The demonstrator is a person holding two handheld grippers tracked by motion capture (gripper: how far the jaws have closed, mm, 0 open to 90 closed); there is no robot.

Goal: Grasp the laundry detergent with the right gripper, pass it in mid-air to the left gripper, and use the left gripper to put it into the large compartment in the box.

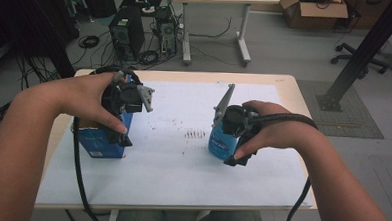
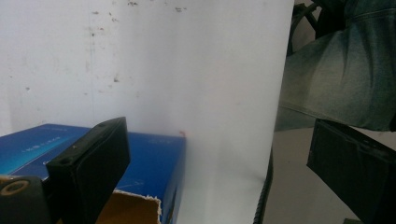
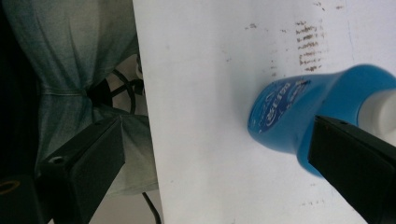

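On the table (image 1: 185, 76), which is covered by a white sheet (image 1: 182, 160), a blue box (image 1: 100, 144) stands near the left edge and a blue bottle (image 1: 218, 141) stands right of the middle, well apart from each other.

The left tongs (image 1: 126, 140) hang over the box, pointing down at the near right corner of it. In the left gripper view the jaws stand wide apart: one black jaw is in front of the box's blue top face, the other is out past the edge of the table, over the person's jeans. Nothing is pinched between them. The box's top is torn open, with brown card showing at the ragged rim, so its opening faces up. Whether its long side runs across or along the table cannot be told.

The right tongs (image 1: 238, 160) are held just beside the bottle, on its near right side, pointing down. In the right gripper view the jaws are spread wide; one jaw overlaps the bottle's blue body, the other is over the table's edge, and the pads do not press on it. The bottle stands upright on the sheet, long axis vertical, white neck up, its printed label turned toward the person. A patch of dark smudges (image 1: 195, 134) lies on the sheet just left of the bottle.
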